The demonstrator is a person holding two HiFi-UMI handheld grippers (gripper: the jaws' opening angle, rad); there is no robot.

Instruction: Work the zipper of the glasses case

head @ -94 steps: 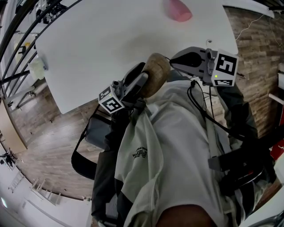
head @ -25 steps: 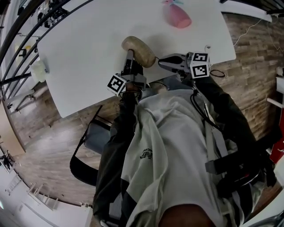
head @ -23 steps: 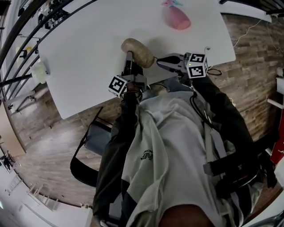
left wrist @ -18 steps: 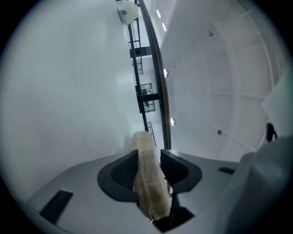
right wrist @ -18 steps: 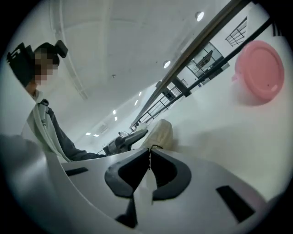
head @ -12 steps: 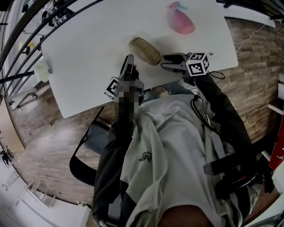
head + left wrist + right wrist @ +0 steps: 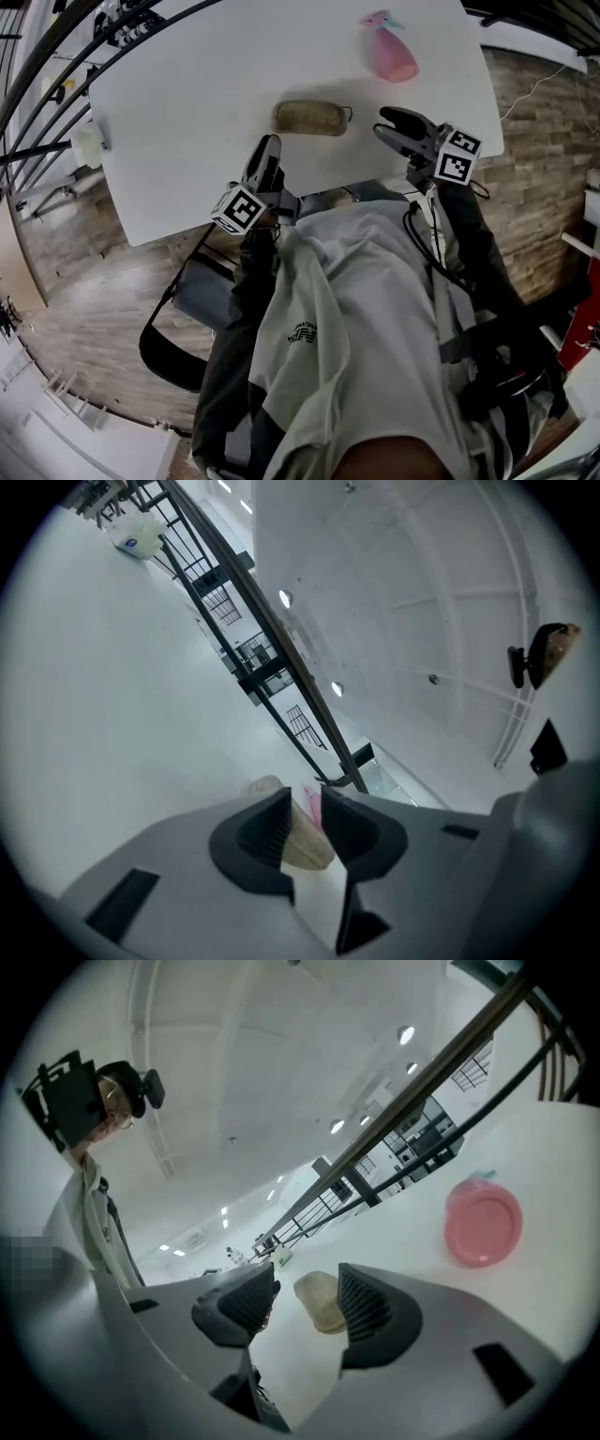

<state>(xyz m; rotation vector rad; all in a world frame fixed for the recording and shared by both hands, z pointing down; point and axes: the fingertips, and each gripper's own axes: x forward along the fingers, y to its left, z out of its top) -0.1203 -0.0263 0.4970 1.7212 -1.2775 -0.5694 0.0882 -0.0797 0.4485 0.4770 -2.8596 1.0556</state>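
Observation:
The tan glasses case (image 7: 309, 117) lies flat on the white table (image 7: 187, 84), its zipper pull at the right end, with no gripper touching it. My left gripper (image 7: 265, 155) hovers just short of the case's left end; its jaws are closing with a narrow gap and nothing between them. In the left gripper view the glasses case (image 7: 306, 842) shows beyond the left gripper (image 7: 304, 819). My right gripper (image 7: 392, 127) sits right of the case with its jaws opening wide and empty. The right gripper view shows the glasses case (image 7: 321, 1301) ahead of the right gripper (image 7: 307, 1290).
A pink spray bottle (image 7: 389, 52) lies at the table's far right and shows as a pink spray bottle (image 7: 483, 1224) in the right gripper view. A small white object (image 7: 86, 144) sits at the table's left edge. The table's near edge runs just ahead of my body.
The case was held up between both grippers, then set on the table. Both grippers have let go and drawn back; the right one has opened and swung right.

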